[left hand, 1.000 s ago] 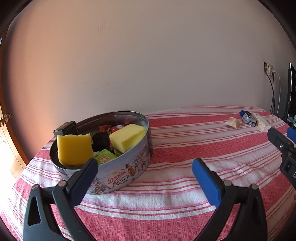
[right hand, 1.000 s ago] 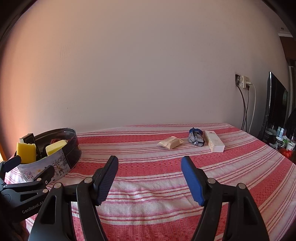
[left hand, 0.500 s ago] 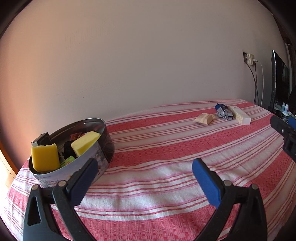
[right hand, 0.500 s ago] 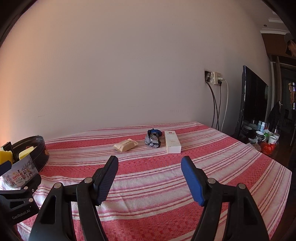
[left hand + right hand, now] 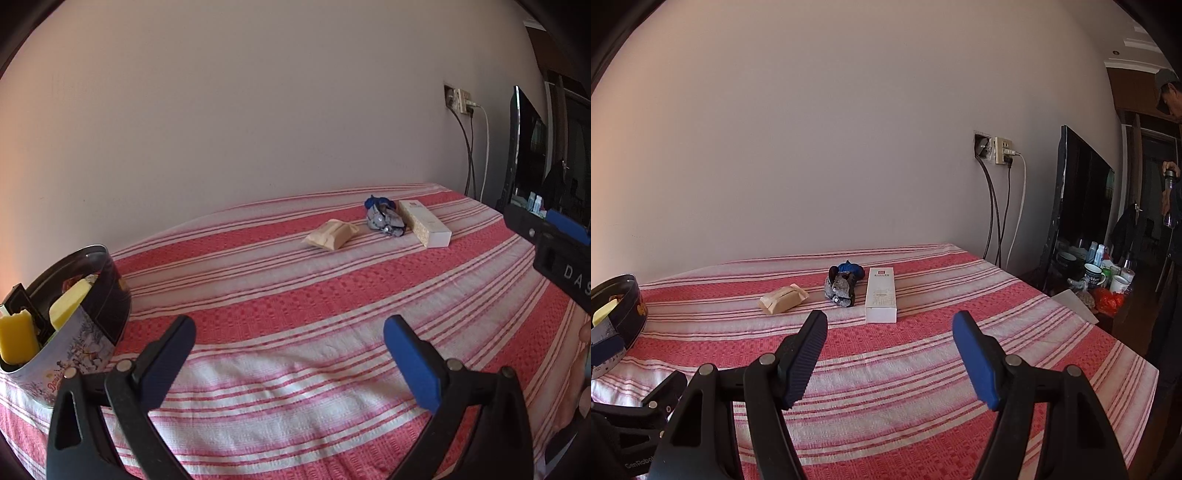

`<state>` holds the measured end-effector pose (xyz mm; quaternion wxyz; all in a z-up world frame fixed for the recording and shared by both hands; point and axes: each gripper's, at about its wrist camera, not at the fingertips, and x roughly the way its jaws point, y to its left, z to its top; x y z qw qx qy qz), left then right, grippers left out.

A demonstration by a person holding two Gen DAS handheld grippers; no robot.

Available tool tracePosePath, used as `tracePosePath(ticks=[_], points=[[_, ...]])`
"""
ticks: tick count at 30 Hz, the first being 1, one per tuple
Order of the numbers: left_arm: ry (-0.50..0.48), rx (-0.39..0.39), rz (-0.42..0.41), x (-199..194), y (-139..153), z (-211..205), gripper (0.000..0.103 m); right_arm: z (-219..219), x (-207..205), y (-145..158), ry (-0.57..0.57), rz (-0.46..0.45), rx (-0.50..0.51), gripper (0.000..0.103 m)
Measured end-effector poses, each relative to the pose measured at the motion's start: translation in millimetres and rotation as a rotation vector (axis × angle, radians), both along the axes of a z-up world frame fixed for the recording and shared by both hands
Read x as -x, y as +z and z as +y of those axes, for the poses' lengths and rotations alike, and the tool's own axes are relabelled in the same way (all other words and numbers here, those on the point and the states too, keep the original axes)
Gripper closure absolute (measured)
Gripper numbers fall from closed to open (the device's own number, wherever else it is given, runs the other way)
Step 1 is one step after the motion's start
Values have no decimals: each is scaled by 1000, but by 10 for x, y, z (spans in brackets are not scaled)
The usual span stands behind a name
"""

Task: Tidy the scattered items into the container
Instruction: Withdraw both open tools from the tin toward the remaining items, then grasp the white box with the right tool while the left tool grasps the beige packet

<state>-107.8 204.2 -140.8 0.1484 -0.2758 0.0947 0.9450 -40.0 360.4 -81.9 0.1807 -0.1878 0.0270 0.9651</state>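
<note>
with right gripper (image 5: 890, 356) apart and empty, advance toward 11 o'clock to white box (image 5: 881, 298), lying beside toy (image 5: 843, 285) and tan packet (image 5: 783, 299). close across narrow sides. tin (image 5: 617, 314) at 9 o'clock. left gripper (image 5: 288, 363) also apart, empty.

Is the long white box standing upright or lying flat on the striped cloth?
Lying flat. The white box rests on a long face on the striped cloth, its printed top facing up, beside the blue-grey bundle.

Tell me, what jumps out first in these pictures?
The red and white striped tablecloth fills the view. Far across it lie a tan packet, a crumpled blue and grey wrapper and a long white box. At the left edge stands a round cookie tin holding yellow sponges.
</note>
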Motion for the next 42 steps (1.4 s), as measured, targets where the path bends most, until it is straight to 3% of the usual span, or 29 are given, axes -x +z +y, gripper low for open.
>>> tracePosePath(ticks=[8, 15, 20, 22, 24, 27, 30, 33, 36, 37, 38, 39, 41, 42], points=[[-80, 52, -64, 553, 30, 361, 0, 359, 704, -45, 54, -124, 69, 31], [-164, 106, -169, 1104, -31, 533, 0, 587, 1477, -313, 52, -309, 184, 31], [-185, 142, -206, 1443, -110, 701, 0, 643, 1831, -526, 13, -420, 210, 31], [-202, 159, -241, 1570, -177, 800, 0, 658, 1917, -588, 2, -442, 215, 33], [-213, 187, -270, 1685, -255, 910, 0, 655, 1974, -653, 17, -465, 211, 51], [-205, 210, -285, 1830, -322, 1023, 0, 670, 1983, -665, 35, -465, 181, 59], [-189, 209, -312, 1947, -369, 1071, 0, 842, 1902, -639, 56, -432, 282, 59], [-183, 198, -323, 2017, -412, 1077, 0, 1040, 1715, -517, 56, -330, 400, 59], [-182, 162, -352, 2070, -418, 1060, 1, 1088, 1562, -338, 15, -239, 385, 59], [-193, 134, -361, 2078, -419, 1048, 10, 1087, 1540, -299, 13, -223, 384, 59], [-217, 91, -378, 2080, -418, 1029, 27, 1083, 1529, -273, 15, -212, 385, 59], [-232, 68, -384, 2070, -410, 1018, 31, 1069, 1525, -260, 19, -209, 381, 59], [-266, 72, -370, 1999, -377, 1040, 65, 1036, 1540, -258, 25, -215, 368, 59], [-272, 85, -363, 1952, -366, 1058, 66, 1027, 1547, -256, 29, -216, 367, 59]])
